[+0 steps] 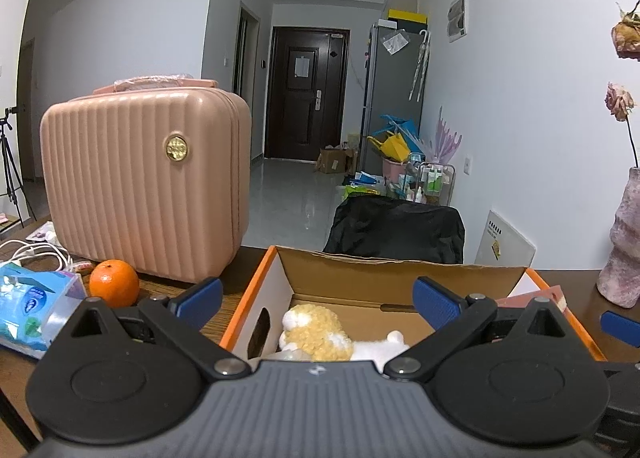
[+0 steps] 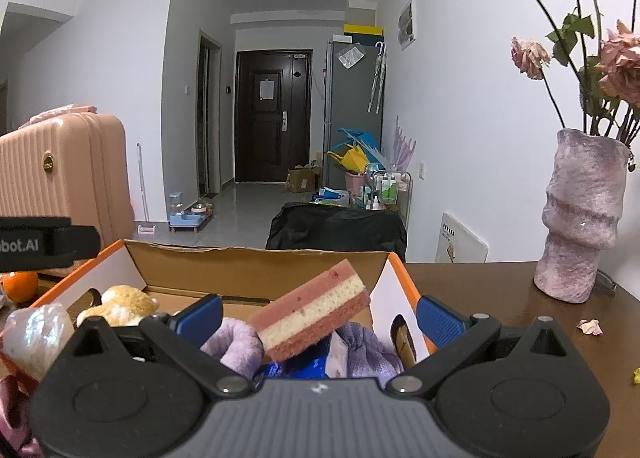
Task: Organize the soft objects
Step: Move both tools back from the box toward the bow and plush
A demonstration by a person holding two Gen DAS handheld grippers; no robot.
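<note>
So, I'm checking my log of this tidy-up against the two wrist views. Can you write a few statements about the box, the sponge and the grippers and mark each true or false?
1. The layered pink and cream sponge is tilted over the cardboard box. True.
2. The right gripper is clamped shut on the sponge. False: its jaws stand wide apart, with the sponge between them, touching neither.
3. A yellow and white plush toy lies inside the box. True.
4. The orange is inside the box. False: it sits on the table beside the pink suitcase.
5. The left gripper holds the plush toy. False: it is open above it.
</note>
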